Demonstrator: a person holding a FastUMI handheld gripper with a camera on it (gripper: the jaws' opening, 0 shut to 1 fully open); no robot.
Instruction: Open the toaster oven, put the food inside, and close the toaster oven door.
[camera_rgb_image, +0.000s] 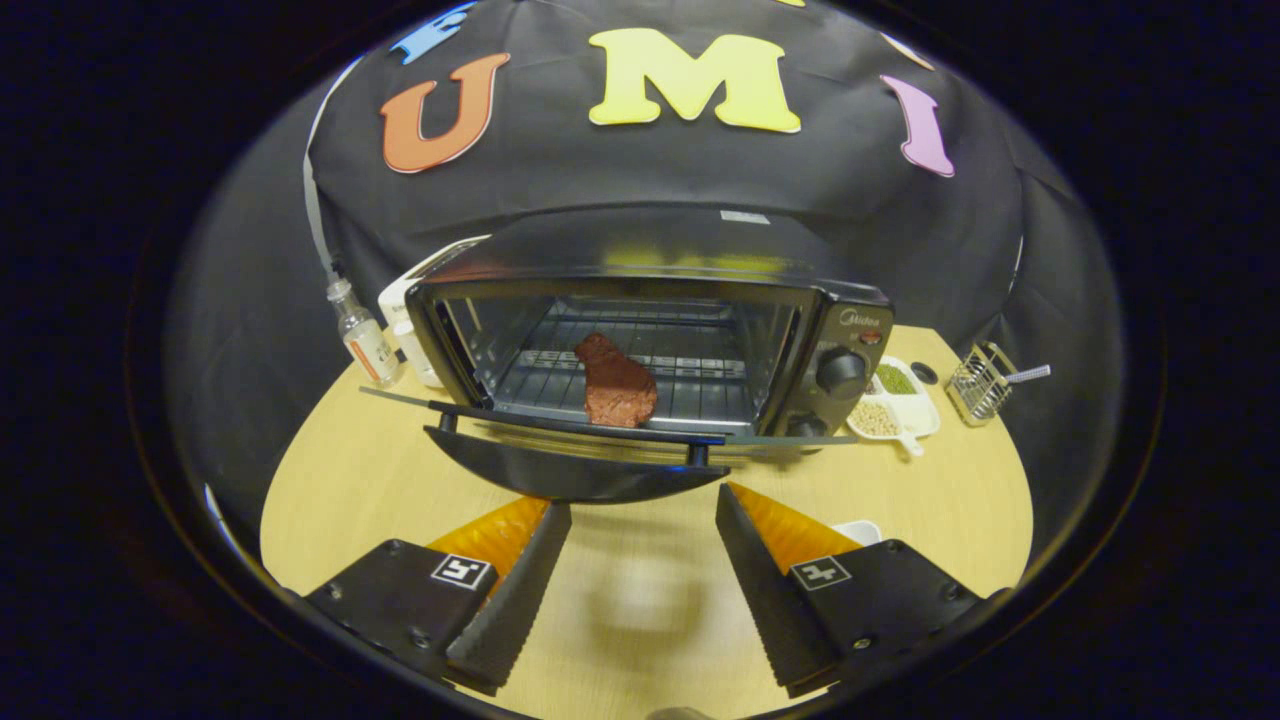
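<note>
The claw (643, 500) is level and points forward. Its two fingers (510, 590) are spread wide apart, tips converging slightly. The gap between them holds nothing, and neither finger makes contact with any object. A square marker sits atop each finger base.

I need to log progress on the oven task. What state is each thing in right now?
toaster oven: door folded down, open.
oven door: lowered flat, handle toward the fingers.
food: lying on the rack inside the oven.
gripper: open, holding nothing, just short of the door handle.
small bottle: upright, capped, left of the oven.
</note>
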